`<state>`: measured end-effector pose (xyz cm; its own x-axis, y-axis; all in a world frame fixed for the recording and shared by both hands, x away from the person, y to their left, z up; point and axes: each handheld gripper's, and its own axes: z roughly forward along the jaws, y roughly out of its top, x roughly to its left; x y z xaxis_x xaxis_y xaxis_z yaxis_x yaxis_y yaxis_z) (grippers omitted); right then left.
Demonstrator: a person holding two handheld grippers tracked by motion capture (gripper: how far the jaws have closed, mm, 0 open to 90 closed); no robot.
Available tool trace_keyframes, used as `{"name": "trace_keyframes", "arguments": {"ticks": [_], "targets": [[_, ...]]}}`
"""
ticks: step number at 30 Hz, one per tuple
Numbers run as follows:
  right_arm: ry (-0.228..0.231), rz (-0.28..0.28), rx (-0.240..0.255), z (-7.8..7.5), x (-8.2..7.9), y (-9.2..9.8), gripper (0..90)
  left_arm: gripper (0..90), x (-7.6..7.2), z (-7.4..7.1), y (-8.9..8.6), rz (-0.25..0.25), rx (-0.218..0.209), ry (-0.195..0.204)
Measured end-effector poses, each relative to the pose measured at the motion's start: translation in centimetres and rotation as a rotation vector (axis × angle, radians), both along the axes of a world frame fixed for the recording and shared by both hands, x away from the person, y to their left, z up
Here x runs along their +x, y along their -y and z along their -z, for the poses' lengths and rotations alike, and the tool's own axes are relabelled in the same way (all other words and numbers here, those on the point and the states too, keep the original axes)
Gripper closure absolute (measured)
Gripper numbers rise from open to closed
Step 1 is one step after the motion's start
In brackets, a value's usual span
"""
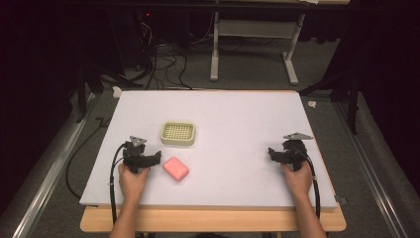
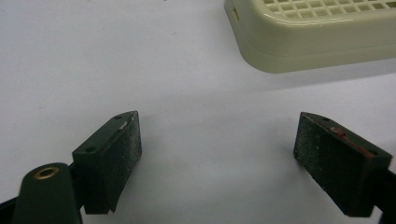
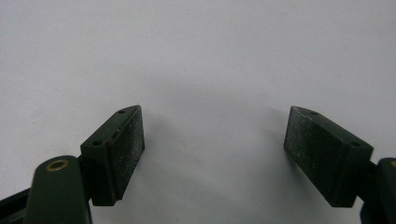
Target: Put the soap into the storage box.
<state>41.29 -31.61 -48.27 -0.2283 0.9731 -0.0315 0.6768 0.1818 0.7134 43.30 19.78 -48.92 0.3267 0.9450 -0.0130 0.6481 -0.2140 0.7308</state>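
Left black two-jaw gripper [image 1: 157, 157]: jaws apart, nothing between, low over white table [image 1: 237, 114] | pink rounded soap bar [image 1: 176, 168]: just beside left gripper | cream slotted plastic soap dish [image 1: 178, 134]: near, beyond | right black two-jaw gripper [image 1: 272, 154]: jaws apart, empty, well apart

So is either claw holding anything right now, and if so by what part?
Nothing is held. The left claw stands open over bare table, short of the soap dish; the right claw is open too. The pink soap lies untouched.
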Motion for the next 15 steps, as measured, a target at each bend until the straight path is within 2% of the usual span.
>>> {"name": "trace_keyframes", "arguments": {"ticks": [15], "targets": [[-0.003,0.000,0.002,-0.01,0.02,0.02,20.7,15.7,0.10,-0.09,0.01,0.000,0.001,-0.010]]}}
